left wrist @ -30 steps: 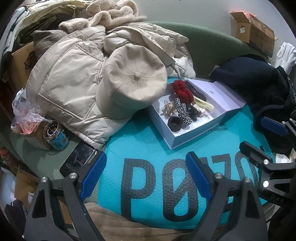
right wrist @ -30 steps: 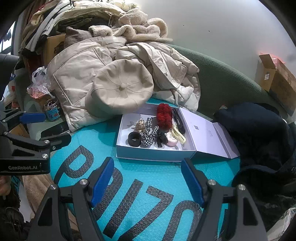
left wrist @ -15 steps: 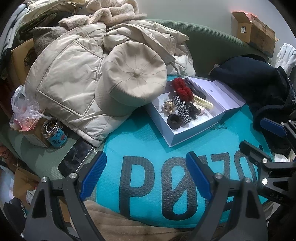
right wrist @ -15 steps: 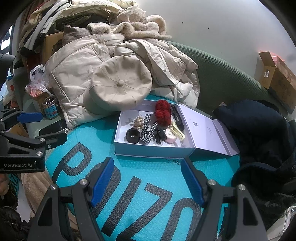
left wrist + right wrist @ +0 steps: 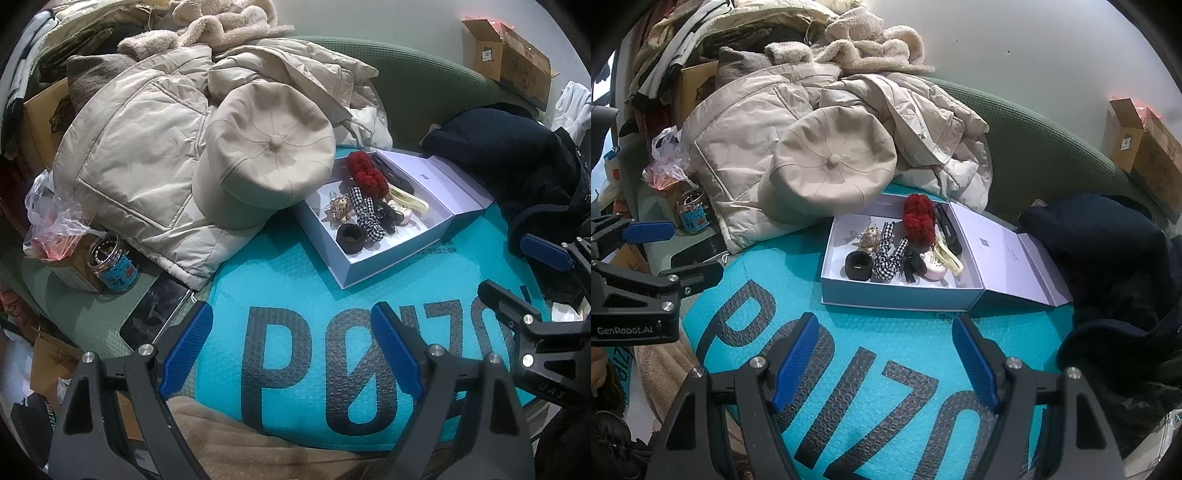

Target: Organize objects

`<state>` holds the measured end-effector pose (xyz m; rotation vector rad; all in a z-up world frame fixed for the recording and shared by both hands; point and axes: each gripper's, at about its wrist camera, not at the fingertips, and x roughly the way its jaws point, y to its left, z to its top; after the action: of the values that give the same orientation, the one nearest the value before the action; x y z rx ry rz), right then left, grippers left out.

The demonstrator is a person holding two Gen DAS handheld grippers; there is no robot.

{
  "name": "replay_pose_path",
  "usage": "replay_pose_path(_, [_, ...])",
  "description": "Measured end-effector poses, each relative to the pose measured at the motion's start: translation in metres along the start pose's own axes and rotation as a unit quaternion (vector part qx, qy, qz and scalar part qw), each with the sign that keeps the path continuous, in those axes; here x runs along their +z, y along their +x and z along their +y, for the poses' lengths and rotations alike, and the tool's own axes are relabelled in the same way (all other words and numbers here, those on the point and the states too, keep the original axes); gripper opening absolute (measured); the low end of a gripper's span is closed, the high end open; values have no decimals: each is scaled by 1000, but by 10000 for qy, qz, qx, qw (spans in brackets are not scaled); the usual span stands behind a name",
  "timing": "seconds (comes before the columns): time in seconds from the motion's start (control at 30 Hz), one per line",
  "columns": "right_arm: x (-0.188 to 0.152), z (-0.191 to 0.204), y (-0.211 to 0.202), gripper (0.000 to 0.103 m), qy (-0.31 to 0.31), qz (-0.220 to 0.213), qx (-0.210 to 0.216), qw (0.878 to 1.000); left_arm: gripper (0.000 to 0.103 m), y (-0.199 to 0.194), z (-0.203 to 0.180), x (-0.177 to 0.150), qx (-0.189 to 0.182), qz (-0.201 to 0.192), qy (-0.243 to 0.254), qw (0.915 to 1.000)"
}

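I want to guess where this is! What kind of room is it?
Probably a lived-in room at home, maybe a bedroom or living room. A beige puffy coat and cap are piled on a green sofa, beside an open box of hair accessories.

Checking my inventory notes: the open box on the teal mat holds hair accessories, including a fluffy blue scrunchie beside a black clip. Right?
Not quite: the fluffy scrunchie is red, not blue, as the right wrist view shows. It does lie beside the black clip in the open box on the teal mat.

One box (image 5: 901,295) holds three scrunchies (image 5: 918,221), three clips (image 5: 947,254); beside it one hat (image 5: 831,166), one jar (image 5: 692,214), two claws (image 5: 882,365).
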<state>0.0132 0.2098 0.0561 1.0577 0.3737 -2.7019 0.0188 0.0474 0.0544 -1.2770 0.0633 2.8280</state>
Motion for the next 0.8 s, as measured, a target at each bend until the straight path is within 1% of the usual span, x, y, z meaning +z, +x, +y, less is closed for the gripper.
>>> replay_pose_path(0.27, [-1,0,3,75,13,67,31,10000,87,1,1,-2,-10,57,4,10000])
replay_pose_path(0.4, [-2,-1,4,75,27,87,65,9999,87,3,2,-1,82,110,-5,9999])
replay_pose_path(0.8, [-3,-2,4,75,32,110,54,9999,87,5,2,0,61,140,2,9999])
